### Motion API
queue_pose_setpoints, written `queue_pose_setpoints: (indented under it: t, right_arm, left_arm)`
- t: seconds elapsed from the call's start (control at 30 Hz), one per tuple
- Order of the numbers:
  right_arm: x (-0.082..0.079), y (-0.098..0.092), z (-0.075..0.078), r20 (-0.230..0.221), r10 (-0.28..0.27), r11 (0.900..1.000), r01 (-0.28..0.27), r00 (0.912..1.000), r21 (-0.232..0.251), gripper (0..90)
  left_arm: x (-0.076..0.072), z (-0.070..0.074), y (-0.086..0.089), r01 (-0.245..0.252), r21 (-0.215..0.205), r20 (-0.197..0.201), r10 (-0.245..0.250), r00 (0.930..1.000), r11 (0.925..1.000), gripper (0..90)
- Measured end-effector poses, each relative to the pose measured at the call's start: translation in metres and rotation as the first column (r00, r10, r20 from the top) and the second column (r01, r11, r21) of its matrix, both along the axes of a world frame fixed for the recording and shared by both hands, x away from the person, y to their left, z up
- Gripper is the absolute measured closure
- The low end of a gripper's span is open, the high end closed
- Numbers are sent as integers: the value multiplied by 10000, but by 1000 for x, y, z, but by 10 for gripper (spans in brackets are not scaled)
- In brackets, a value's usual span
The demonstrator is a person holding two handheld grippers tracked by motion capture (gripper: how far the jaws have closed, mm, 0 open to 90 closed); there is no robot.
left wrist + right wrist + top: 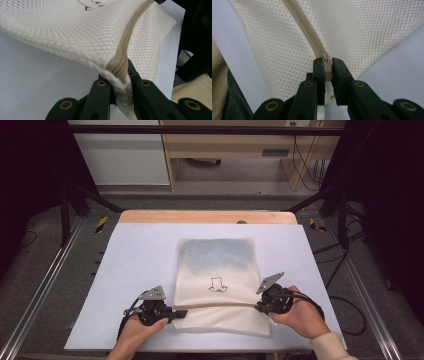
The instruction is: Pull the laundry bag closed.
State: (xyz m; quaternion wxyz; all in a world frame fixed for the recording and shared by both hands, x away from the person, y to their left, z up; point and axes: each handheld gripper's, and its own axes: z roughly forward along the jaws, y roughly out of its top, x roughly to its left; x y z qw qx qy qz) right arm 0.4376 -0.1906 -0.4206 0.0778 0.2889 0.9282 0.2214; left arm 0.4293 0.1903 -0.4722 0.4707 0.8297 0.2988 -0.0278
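Both pairs of jaws are closed on the mesh bag (220,280), one at each end of its tan zip (220,304). The left gripper (179,312) pinches the bag's corner: in the left gripper view (121,85) the mesh edge and the end of the zip (125,47) are squeezed between the two black jaws, and from there the zip runs up and away to the right while the bag (75,32) spreads off to the left of it. The right gripper (260,306) grips the other end: in the right gripper view (327,72) the jaws clamp on the zip's pull end, with the zip (304,25) leading up and to the left from between them and mesh (362,32) lying on both sides. The bag rests flat on the white desk (130,270), stretching away from the jaws, its zip side nearest them and drawn in a line from one gripper to the other. A small dark drawing (218,285) sits on the bag just beyond the zip. A hand (142,332) holds each gripper.
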Motion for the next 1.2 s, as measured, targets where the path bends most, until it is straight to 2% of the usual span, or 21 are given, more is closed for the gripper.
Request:
queue_pose_setpoints:
  t: [0.33, 0.5, 1.2]
  right_arm:
    - [-1, -8, -2, -44, -115, 9999, 115, 9999, 62, 819]
    - [-2, -10, -5, -86, -186, 9998, 185, 9998, -55, 820]
    - [-7, -22, -17, -164, -604, 9977, 609, 9980, 291, 820]
  left_arm:
    - [0, 1, 1, -16, -16, 20, 16, 10000, 10000, 851]
    - [0, 2, 2, -75, -83, 45, 75, 10000, 9999, 851]
    - [-1, 4, 3, -84, -16, 111, 84, 9999, 10000, 850]
